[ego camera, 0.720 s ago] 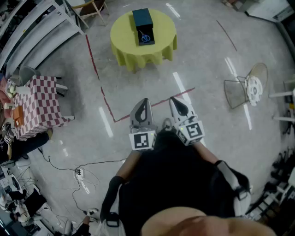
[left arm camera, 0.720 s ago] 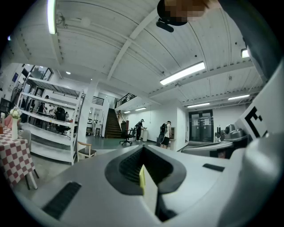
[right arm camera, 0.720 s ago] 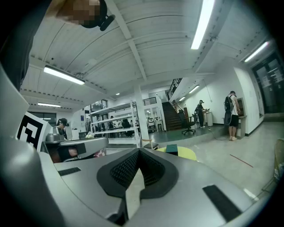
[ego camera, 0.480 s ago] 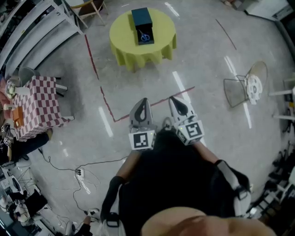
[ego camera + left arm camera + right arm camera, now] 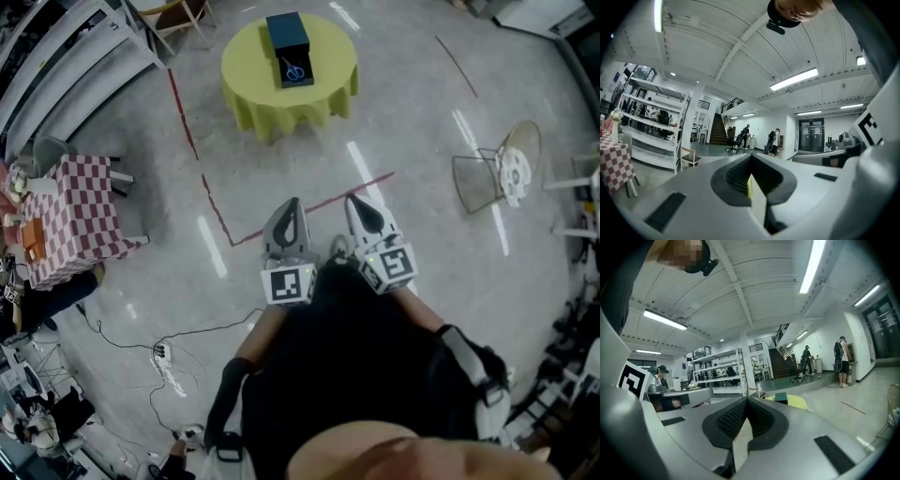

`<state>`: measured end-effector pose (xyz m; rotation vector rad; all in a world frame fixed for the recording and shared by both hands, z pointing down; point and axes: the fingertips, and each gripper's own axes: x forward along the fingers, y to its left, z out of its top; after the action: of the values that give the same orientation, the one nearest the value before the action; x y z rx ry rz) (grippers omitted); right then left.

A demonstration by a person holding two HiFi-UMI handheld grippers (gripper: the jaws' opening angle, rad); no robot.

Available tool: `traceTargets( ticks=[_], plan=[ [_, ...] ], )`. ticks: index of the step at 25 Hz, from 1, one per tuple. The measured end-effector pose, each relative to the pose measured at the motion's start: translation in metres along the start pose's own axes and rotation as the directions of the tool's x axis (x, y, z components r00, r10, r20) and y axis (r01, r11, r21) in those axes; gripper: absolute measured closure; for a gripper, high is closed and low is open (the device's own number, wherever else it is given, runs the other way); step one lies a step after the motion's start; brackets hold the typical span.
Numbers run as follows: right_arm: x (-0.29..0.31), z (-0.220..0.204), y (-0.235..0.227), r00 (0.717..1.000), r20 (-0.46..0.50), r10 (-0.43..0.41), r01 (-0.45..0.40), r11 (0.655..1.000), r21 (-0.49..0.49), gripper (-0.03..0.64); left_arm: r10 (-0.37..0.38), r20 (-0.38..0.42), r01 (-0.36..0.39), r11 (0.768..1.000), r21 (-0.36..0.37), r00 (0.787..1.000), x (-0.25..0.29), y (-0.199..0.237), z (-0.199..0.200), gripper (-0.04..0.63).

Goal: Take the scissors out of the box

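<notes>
The left gripper (image 5: 292, 204) is shut tight, and in the left gripper view its jaws (image 5: 751, 158) press together with nothing between them. The right gripper (image 5: 355, 200) is shut tight too, and the right gripper view shows its jaws (image 5: 746, 401) closed on nothing. Both grippers sit side by side, close to the person's body, and point out over the floor. Each has a cube with black and white squares (image 5: 288, 285) at its back end.

Far ahead of them stands a round table with a yellow cloth (image 5: 253, 94). On it lies a dark box (image 5: 289, 39). The scissors (image 5: 295, 71), with blue handles, lie in the near part of the box. The grippers are well apart from the table and the box.

A red line (image 5: 187, 131) runs over the grey floor between the person and the table. A table with a red checked cloth (image 5: 75, 216) stands at the left. A wire chair (image 5: 487, 178) stands at the right.
</notes>
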<state>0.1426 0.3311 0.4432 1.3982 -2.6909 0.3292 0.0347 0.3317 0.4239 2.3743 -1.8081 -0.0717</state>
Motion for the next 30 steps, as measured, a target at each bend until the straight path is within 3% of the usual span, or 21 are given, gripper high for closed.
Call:
traceTargets(
  ticks=[20,30],
  plan=[
    [0.042,-0.016,0.055,0.998,-0.004,-0.06,0.059,0.998,-0.022,0.618,-0.045,-0.017,0.045,0.999,-0.028,0.999,-0.016,0.074,-0.004,0.601],
    [0.097,-0.01,0.023,0.999,-0.007,-0.046,0.046,0.999,-0.007,0.618,-0.044,-0.028,0.044,0.999,-0.004,0.999,0.038,0.09,-0.006,0.601]
  ],
)
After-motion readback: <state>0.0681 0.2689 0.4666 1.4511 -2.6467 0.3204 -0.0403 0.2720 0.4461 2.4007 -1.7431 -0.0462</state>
